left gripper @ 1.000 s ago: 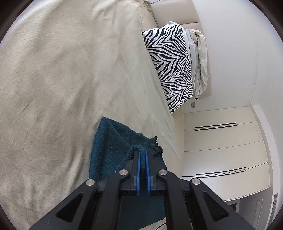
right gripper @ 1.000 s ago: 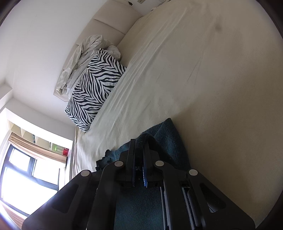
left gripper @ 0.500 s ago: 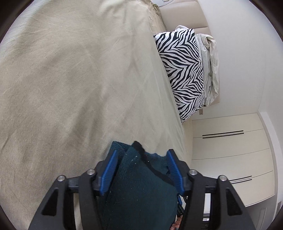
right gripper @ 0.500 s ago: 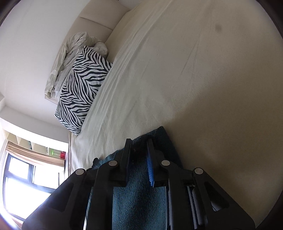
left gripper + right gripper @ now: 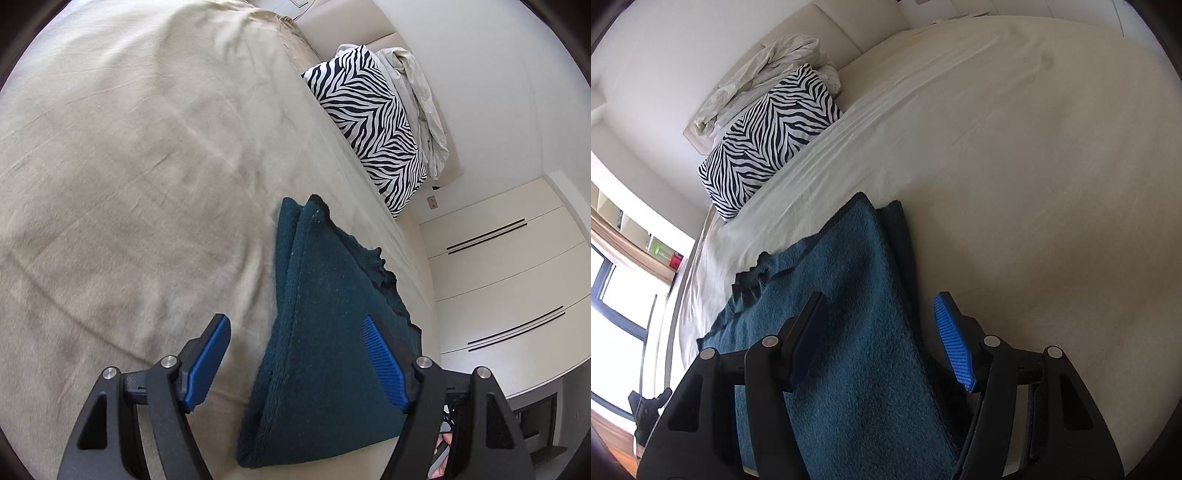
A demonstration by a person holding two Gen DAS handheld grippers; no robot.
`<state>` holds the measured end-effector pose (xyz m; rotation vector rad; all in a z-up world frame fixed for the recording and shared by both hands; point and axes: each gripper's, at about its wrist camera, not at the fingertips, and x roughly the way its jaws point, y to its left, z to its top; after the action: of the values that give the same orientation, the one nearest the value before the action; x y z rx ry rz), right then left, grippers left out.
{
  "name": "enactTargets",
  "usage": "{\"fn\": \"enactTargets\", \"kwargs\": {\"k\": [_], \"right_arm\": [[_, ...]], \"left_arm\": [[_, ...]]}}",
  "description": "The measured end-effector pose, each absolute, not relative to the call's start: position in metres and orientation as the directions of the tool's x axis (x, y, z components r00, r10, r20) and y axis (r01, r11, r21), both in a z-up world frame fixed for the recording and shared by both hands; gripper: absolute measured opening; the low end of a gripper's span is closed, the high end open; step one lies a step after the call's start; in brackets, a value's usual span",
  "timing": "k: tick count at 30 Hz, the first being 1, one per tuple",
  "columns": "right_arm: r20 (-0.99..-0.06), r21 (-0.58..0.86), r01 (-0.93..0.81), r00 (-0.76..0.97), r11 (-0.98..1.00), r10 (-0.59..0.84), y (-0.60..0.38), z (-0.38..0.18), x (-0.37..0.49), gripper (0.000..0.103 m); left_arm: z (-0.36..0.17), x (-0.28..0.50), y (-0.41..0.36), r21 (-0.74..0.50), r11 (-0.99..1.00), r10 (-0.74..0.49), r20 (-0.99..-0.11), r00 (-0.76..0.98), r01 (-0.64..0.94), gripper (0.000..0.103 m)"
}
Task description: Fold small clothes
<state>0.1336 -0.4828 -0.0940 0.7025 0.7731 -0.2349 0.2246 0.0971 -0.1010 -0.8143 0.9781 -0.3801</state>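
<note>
A dark teal fuzzy garment (image 5: 328,325) lies folded in layers on the beige bed sheet (image 5: 129,166). It also shows in the right wrist view (image 5: 849,332). My left gripper (image 5: 295,354) is open, its blue pads (image 5: 384,365) spread wide just above the garment's near end. My right gripper (image 5: 882,332) is open too, hovering over the garment's near part, with one blue pad (image 5: 953,343) over the garment's right edge. Neither holds anything.
A zebra-print pillow (image 5: 369,122) and crumpled white bedding (image 5: 417,92) lie at the bed's head. White wardrobe doors (image 5: 498,288) stand beside the bed. In the right wrist view, a window (image 5: 620,302) and shelves sit at the left.
Both grippers were shut on the garment's edge a second ago. They have opened, let it go and pulled back. The garment now lies folded on the sheet.
</note>
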Motion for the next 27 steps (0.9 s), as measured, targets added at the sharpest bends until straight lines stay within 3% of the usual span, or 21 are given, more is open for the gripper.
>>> {"fn": "enactTargets", "kwargs": {"k": [8,12,16,20,22,24,27], "right_arm": [[-0.739,0.435,0.395,0.67,0.809,0.07,-0.465,-0.107,0.084,0.036],[-0.732,0.434,0.394,0.678,0.81,0.062,-0.465,-0.104,0.072,0.032],[-0.727,0.435,0.395,0.684,0.809,0.057,-0.469,-0.103,0.063,0.026],[-0.729,0.411,0.401,0.684,0.819,0.031,-0.47,-0.101,0.057,0.011],[-0.727,0.407,0.402,0.686,0.82,0.024,-0.471,-0.1,0.054,0.008],[-0.731,0.388,0.406,0.682,0.827,0.008,-0.468,-0.097,0.052,0.006],[-0.73,0.373,0.415,0.683,0.83,-0.014,-0.465,-0.091,0.044,0.005]], "left_arm": [[-0.096,0.18,0.069,-0.6,0.798,-0.53,-0.66,0.532,0.051,0.069],[-0.099,0.178,0.051,-0.578,0.812,-0.534,-0.676,0.508,0.084,0.059],[-0.1,0.174,0.046,-0.547,0.832,-0.509,-0.685,0.521,0.092,0.059],[-0.102,0.177,0.045,-0.518,0.852,-0.478,-0.708,0.521,0.078,0.042],[-0.103,0.178,0.045,-0.505,0.86,-0.466,-0.718,0.517,0.073,0.033],[-0.105,0.178,0.045,-0.485,0.871,-0.451,-0.73,0.513,0.075,0.018],[-0.107,0.18,0.043,-0.463,0.882,-0.437,-0.744,0.506,0.08,0.011]]}}
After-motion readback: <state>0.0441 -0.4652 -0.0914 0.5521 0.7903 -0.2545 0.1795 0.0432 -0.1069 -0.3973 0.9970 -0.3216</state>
